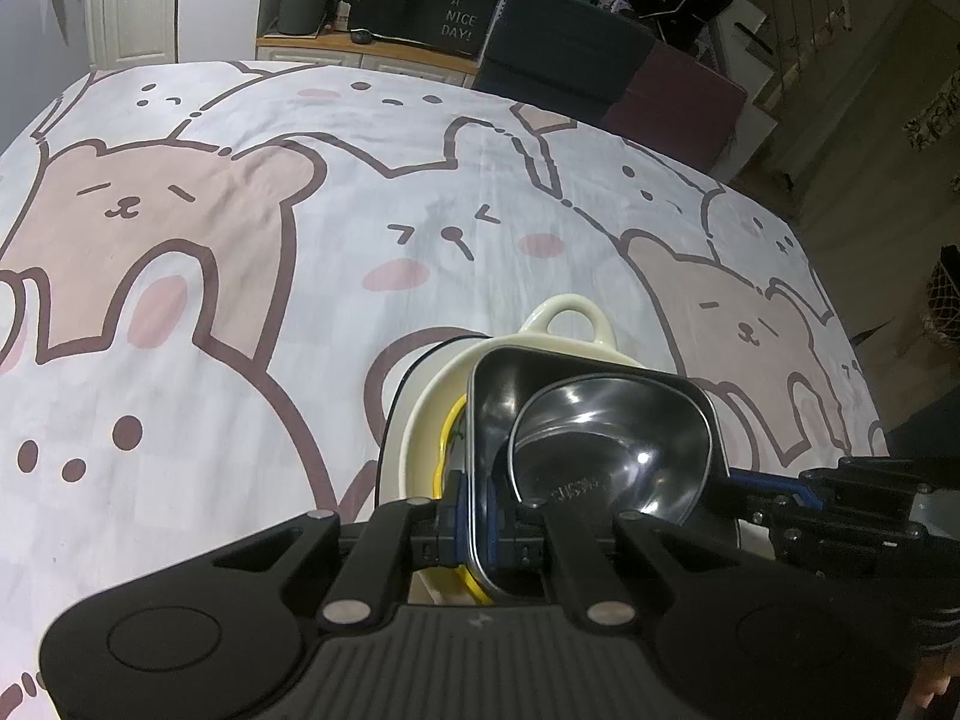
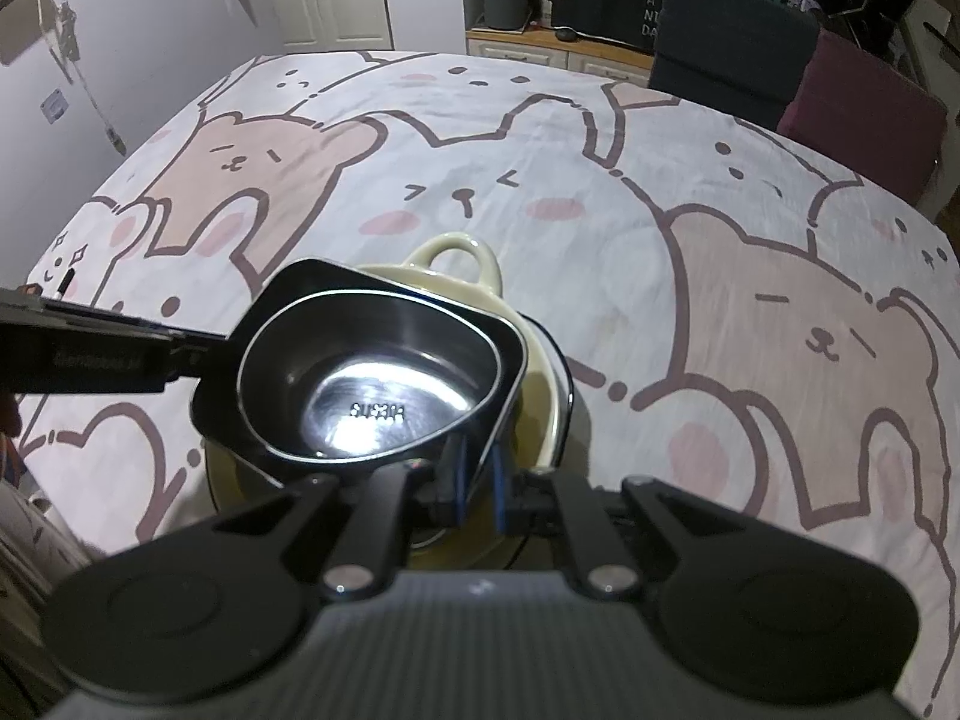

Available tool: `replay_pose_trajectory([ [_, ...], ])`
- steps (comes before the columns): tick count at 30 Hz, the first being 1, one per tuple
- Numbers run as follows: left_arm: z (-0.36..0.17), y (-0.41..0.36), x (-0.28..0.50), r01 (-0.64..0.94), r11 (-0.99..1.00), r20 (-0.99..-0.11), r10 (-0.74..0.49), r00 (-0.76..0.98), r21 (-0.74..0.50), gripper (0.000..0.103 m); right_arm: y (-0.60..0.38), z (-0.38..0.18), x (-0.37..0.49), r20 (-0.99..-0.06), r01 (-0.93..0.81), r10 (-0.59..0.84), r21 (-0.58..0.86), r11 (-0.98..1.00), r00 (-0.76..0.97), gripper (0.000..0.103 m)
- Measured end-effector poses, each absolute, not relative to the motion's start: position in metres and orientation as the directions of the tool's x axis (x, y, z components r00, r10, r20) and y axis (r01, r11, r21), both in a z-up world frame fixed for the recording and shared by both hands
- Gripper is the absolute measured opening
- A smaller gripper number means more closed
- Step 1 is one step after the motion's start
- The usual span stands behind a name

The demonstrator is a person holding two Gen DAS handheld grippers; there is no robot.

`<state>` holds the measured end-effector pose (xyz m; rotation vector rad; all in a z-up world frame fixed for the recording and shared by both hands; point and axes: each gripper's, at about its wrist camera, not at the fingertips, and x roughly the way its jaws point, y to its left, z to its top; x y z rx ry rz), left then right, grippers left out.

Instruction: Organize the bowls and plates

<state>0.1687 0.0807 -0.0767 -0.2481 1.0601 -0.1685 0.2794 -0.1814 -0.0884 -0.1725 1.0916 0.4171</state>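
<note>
A round steel bowl [image 1: 606, 450] sits nested in a square steel bowl [image 1: 516, 384], both tilted over a cream ceramic dish [image 1: 570, 324] with a loop handle; something yellow lies inside the dish. My left gripper [image 1: 477, 525] is shut on the near rim of the square steel bowl. In the right wrist view my right gripper [image 2: 477, 480] is shut on the square bowl's [image 2: 288, 288] opposite rim, with the round bowl [image 2: 372, 384] inside it and the cream dish [image 2: 462, 267] below. The left gripper's fingers [image 2: 120, 354] enter from the left there.
The table is covered by a white cloth [image 1: 240, 276] with pink bear and rabbit drawings. Dark blue and maroon chairs [image 1: 600, 72] stand at the far edge. A counter with a bucket and a black sign lies beyond. The table's right edge [image 1: 840, 312] is close.
</note>
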Motion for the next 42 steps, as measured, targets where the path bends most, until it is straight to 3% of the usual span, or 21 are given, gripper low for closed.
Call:
replay_pose_trajectory([
  [11, -0.072, 0.084, 0.161, 0.029, 0.957, -0.829, -0.264, 0.493, -0.288, 0.011, -0.192, -0.079, 0.277, -0.870, -0.385, 0.275, 0.109, 0.916, 0.410, 0.014],
  [14, -0.069, 0.083, 0.158, 0.037, 0.959, -0.827, -0.263, 0.496, -0.283, 0.016, -0.194, -0.078, 0.275, -0.866, -0.381, 0.276, 0.109, 0.918, 0.416, 0.019],
  [20, -0.060, 0.082, 0.148, 0.038, 0.964, -0.825, -0.246, 0.509, -0.264, 0.023, -0.203, -0.071, 0.268, -0.853, -0.360, 0.264, 0.098, 0.928, 0.451, 0.037],
  [26, -0.044, 0.083, 0.133, 0.045, 0.970, -0.810, -0.224, 0.541, -0.238, 0.042, -0.217, -0.055, 0.253, -0.811, -0.345, 0.274, 0.095, 0.934, 0.517, 0.066],
  [28, -0.035, 0.083, 0.125, 0.046, 0.971, -0.800, -0.219, 0.559, -0.235, 0.051, -0.221, -0.049, 0.245, -0.791, -0.342, 0.276, 0.090, 0.935, 0.546, 0.074],
  [30, -0.026, 0.082, 0.117, 0.051, 0.973, -0.783, -0.211, 0.585, -0.224, 0.069, -0.225, -0.042, 0.237, -0.774, -0.334, 0.275, 0.087, 0.939, 0.570, 0.081],
  [34, -0.004, 0.076, 0.097, 0.071, 0.978, -0.752, -0.196, 0.630, -0.195, 0.084, -0.233, -0.026, 0.220, -0.732, -0.329, 0.279, 0.079, 0.941, 0.621, 0.100],
  [36, 0.006, 0.072, 0.086, 0.078, 0.979, -0.729, -0.194, 0.656, -0.190, 0.097, -0.237, -0.020, 0.211, -0.717, -0.330, 0.284, 0.080, 0.941, 0.636, 0.102],
  [38, 0.015, 0.069, 0.075, 0.083, 0.981, -0.709, -0.185, 0.680, -0.176, 0.103, -0.242, -0.013, 0.202, -0.702, -0.322, 0.284, 0.081, 0.943, 0.654, 0.102],
  [42, 0.028, 0.060, 0.051, 0.095, 0.986, -0.678, -0.166, 0.716, -0.140, 0.103, -0.250, -0.002, 0.176, -0.656, -0.308, 0.277, 0.070, 0.949, 0.702, 0.102],
])
